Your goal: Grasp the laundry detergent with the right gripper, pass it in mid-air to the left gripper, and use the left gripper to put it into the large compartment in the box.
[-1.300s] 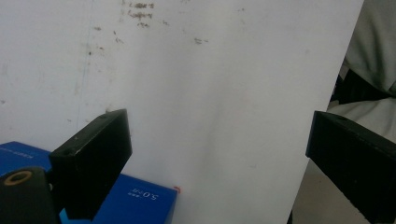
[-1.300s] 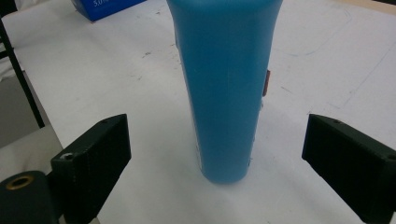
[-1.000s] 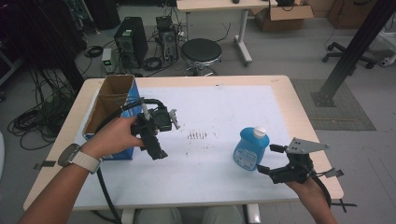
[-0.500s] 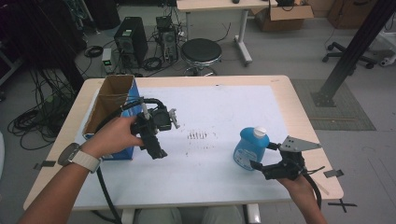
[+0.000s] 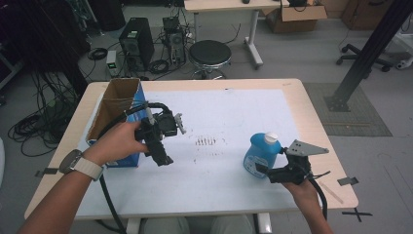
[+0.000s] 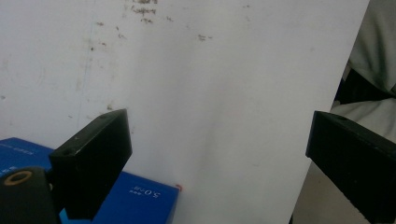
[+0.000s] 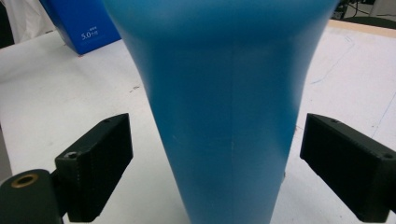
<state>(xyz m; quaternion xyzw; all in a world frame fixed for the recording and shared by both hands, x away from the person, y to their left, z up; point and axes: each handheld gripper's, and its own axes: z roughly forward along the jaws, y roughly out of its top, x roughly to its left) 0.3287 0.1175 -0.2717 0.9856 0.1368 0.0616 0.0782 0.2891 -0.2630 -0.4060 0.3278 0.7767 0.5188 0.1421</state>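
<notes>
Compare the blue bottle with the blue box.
The bottle is rounded plastic with a white cap on; the box is square-edged cardboard, its top open. The bottle stands between the open jaws of the right hand-held gripper; the box sits by the left one, untouched. Both are blue and upright.

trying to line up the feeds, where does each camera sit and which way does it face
High view: above the person's side, looking forward and down at the table; forearms and both grippers show.
Left gripper view: rides the left gripper, facing the white tabletop; open fingers show.
Right gripper view: rides the right gripper, facing the blue bottle.
Shared: the blue box appears in both gripper views.
</notes>
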